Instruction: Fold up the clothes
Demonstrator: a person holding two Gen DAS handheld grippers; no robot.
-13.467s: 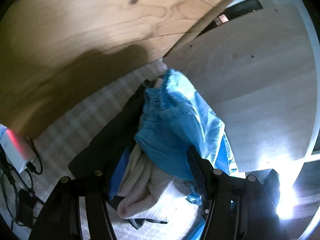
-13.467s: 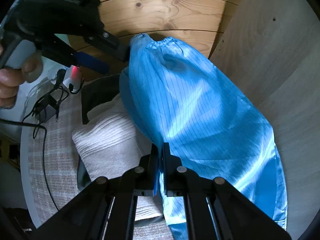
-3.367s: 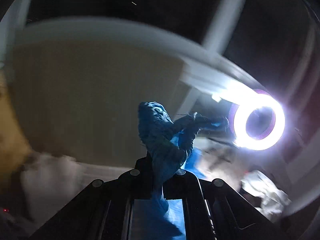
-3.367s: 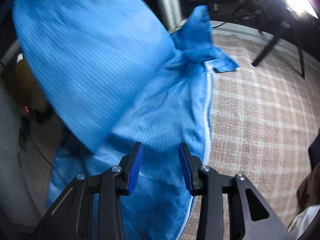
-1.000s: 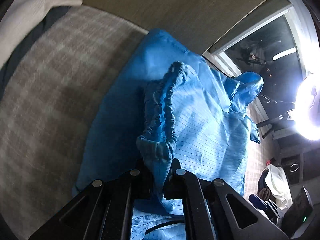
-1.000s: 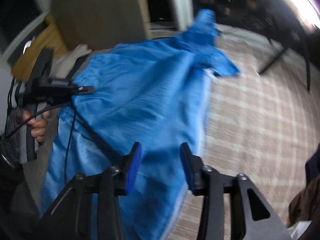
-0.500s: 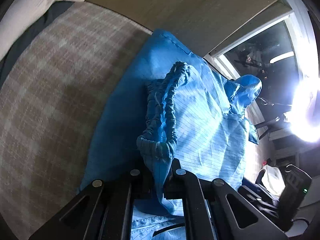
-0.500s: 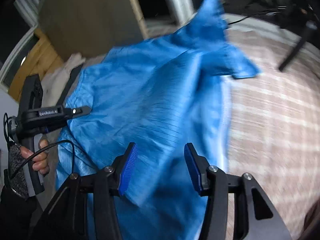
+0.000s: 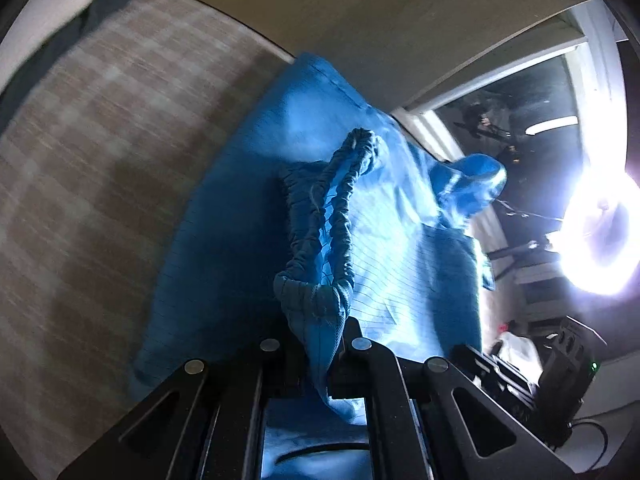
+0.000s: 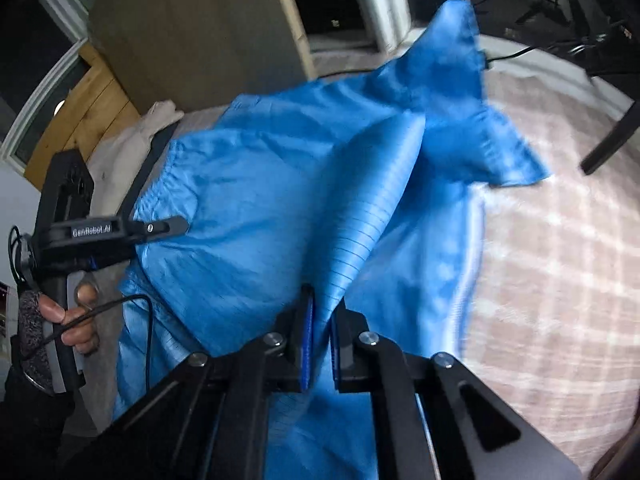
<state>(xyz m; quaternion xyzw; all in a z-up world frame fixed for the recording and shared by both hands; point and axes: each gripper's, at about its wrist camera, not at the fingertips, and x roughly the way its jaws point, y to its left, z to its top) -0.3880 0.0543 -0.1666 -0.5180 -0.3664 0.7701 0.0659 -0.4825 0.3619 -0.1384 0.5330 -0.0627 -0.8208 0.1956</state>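
Right claw (image 10: pixel 320 320) now closing on garment (image 10: pixel 260 184)

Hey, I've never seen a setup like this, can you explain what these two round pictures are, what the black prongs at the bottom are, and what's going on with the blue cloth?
There is no robot here: a person holds a two-finger gripper in each hand, each with a fisheye camera looking along its fingers. One picture is from the left gripper, the other from the right gripper; the prongs are their fingers. A blue garment is spread over a checked carpet. The left gripper is shut on its gathered elastic hem. The right gripper's jaws are closing, with a fold of the cloth pinched between them. The right view also shows the person's hand holding the left gripper.
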